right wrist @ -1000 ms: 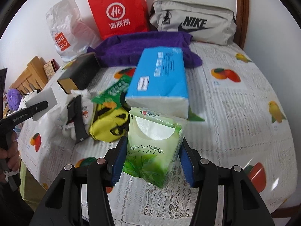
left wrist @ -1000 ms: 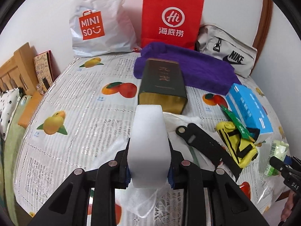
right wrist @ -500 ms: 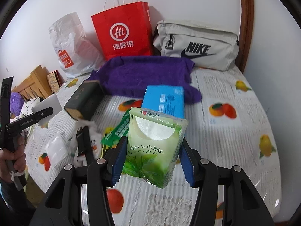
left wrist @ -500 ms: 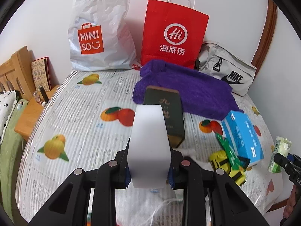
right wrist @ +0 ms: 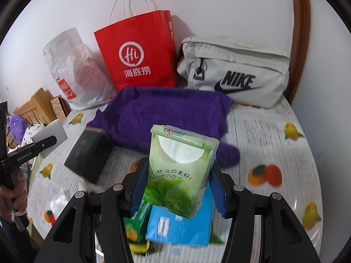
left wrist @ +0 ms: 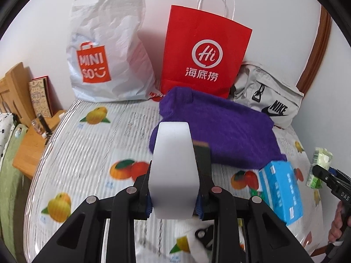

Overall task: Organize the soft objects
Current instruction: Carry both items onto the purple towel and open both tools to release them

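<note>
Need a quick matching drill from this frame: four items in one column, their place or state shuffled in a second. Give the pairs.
Items:
1. white foam block
2. green tissue pack
3. purple towel
4. red paper bag

Place or state:
A. standing upright against the wall
B. gripped in the right tongs
C. lying on the bed in front of the bags
D. gripped in the left tongs

Pairs: 1-D, 2-B, 3-C, 4-A

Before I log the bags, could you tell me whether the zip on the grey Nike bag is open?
No, the grey Nike bag looks closed in the right wrist view, its zip pull hanging at the left end.
</note>
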{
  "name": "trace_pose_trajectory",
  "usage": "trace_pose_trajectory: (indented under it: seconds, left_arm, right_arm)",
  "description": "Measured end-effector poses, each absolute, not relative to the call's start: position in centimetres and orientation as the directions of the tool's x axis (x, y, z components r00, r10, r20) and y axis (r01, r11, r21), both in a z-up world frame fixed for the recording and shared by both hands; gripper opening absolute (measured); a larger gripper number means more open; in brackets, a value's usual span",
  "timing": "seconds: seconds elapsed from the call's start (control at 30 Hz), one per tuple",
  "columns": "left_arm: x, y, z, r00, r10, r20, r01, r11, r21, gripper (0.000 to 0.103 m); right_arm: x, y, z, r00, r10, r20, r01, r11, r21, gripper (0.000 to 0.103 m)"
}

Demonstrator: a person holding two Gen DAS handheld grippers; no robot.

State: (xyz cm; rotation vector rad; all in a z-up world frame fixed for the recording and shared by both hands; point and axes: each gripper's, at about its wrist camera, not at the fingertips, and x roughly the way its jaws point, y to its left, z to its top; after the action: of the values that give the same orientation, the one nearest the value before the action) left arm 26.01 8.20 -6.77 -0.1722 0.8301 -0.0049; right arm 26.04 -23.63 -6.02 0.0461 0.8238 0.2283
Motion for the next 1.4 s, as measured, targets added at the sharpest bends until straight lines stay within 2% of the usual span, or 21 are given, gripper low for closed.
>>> trace_pose_trajectory:
  seconds: [0.37, 0.7, 0.87, 1.03, 1.4]
  left_arm:
    - [33.7, 7.7, -6.6, 0.664, -0.077, -0.743, -0.035, 0.990, -0.135, 0.028]
    - [41.3, 5.6, -8.2, 0.631, -0.116, -0.767, 0.010, 0.990, -0.141, 0.028]
    - [45.6, 4.8, -10.4, 0.564, -0.170, -0.808, 0.042, 0.983, -0.178, 0.028]
    - [48.1, 4.1, -12.4, 0.516, -0.152, -0.843, 0.037, 0.987, -0.155, 0.028]
    - [49.5, 2.8, -14.4, 0.498, -0.106, -0.860, 0.038, 0.994, -0.100, 0.028]
  right_arm:
    - [35.2, -23.3, -7.0, 0.643, 0.217, -0.735, -0.179, 0.975, 0.131, 0.053]
    - [41.3, -22.3, -10.2, 0.557, 0.225, -0.800, -0.194, 0.971, 0.139, 0.053]
    - [43.0, -21.9, -12.3, 0.480, 0.240, -0.844, -0.202, 0.966, 0.160, 0.053]
    - [43.8, -21.8, -14.4, 0.421, 0.253, -0.871, -0.209, 0.962, 0.178, 0.053]
    - [44.8, -22.2, -16.1, 0.369, 0.243, -0.897, -0.213, 0.962, 0.172, 0.054]
